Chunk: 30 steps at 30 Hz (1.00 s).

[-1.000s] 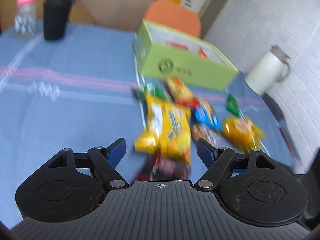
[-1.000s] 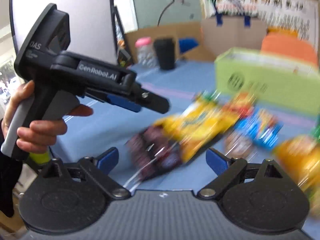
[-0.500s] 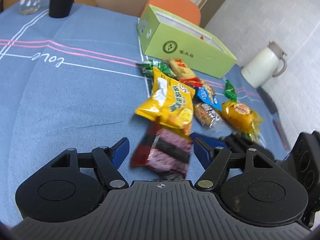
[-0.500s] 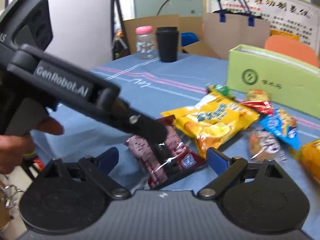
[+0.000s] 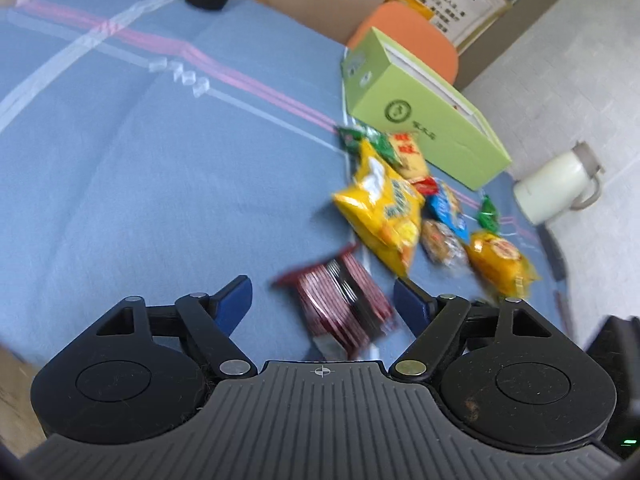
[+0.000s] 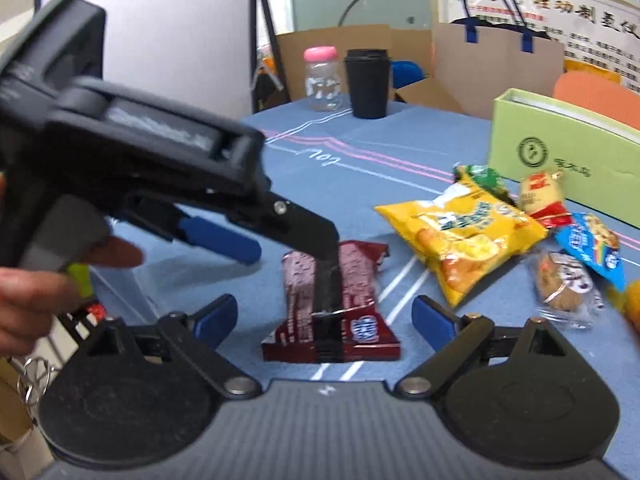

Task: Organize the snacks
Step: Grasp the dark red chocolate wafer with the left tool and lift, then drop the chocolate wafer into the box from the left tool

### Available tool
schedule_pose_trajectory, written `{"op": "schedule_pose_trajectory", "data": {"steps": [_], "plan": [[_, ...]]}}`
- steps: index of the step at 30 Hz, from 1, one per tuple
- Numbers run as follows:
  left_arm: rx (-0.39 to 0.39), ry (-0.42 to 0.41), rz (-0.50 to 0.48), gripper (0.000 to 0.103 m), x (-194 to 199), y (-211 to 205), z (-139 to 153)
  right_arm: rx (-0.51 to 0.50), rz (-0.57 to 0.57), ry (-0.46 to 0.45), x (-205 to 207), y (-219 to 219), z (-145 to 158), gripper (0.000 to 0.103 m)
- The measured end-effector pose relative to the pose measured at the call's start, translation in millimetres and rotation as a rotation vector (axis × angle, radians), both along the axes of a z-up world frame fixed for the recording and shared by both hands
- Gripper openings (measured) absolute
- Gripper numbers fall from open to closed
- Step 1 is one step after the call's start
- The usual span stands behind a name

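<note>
A dark red snack packet [image 5: 344, 304] [image 6: 332, 304] lies on the blue tablecloth nearest me. Behind it lie a big yellow chip bag [image 5: 384, 208] [image 6: 460, 232] and several small snacks, among them a blue packet [image 5: 448, 208] and a yellow packet [image 5: 500, 260]. An open green box [image 5: 420, 124] [image 6: 560, 156] stands behind them. My left gripper [image 5: 322, 296] is open, just above the red packet. My right gripper [image 6: 324, 316] is open, near the same packet, with the left gripper's body [image 6: 132, 168] crossing its view.
A white jug [image 5: 556, 184] stands at the right table edge. A black cup [image 6: 367, 84] and a pink-lidded jar [image 6: 322, 80] stand at the far side. An orange chair back [image 5: 408, 36] and cardboard boxes are behind the table.
The left gripper has swung left and tilted, so the snacks now sit to its right. The red packet stays between its open fingers. The right gripper has come slightly closer to the red packet.
</note>
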<state>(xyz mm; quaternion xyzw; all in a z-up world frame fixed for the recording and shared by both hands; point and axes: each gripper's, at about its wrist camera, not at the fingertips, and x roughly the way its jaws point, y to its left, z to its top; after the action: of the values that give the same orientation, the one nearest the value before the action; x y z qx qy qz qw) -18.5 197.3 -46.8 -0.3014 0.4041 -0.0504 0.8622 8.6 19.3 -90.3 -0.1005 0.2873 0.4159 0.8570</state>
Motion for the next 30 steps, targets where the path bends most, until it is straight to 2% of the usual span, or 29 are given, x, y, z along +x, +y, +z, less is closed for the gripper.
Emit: {"op": "schedule_pose_trajectory", "data": {"steps": [2,7,8,9,10,15,19,22,25,27,30], "plan": [[-0.007,0.0,-0.014,0.062,1.6,-5.9,-1.4,-0.004,0.015,-0.011,-1.9,2.1,-0.8,0.093],[0.075,0.004,-0.031,0.059,7.7,-24.3,-3.0,-0.006,0.006,-0.019,-1.3,1.3,-7.2,0.093],[0.091,0.002,-0.031,0.052,6.3,-27.0,-3.2,-0.01,0.003,-0.036,-3.2,1.6,-8.7,0.092],[0.121,0.001,-0.028,0.042,5.5,-29.8,-3.1,-0.023,0.004,-0.066,-6.4,2.5,-8.9,0.081],[0.145,0.004,-0.036,0.019,5.5,-32.2,-4.3,-0.007,0.023,-0.06,-7.6,2.0,-6.9,0.068],[0.124,-0.016,-0.027,0.008,8.0,-33.3,6.6,0.016,0.017,-0.053,1.4,-7.7,10.0,0.064],[0.118,-0.107,-0.063,0.008,25.1,-41.4,44.0,0.066,-0.026,-0.132,13.7,-25.5,45.7,0.065],[0.129,-0.17,-0.097,0.008,59.8,-54.2,74.8,0.077,-0.068,-0.201,37.8,-36.8,69.5,0.066],[0.124,-0.223,-0.142,0.008,119.2,-69.4,100.9,0.053,-0.127,-0.268,86.5,-46.4,91.3,0.066],[0.122,-0.235,-0.17,0.008,167.1,-82.1,115.1,0.042,-0.167,-0.265,129.6,-53.3,105.0,0.066],[0.133,-0.239,-0.202,0.008,233.5,-97.3,129.6,0.043,-0.206,-0.214,195.4,-62.4,119.5,0.066]]}}
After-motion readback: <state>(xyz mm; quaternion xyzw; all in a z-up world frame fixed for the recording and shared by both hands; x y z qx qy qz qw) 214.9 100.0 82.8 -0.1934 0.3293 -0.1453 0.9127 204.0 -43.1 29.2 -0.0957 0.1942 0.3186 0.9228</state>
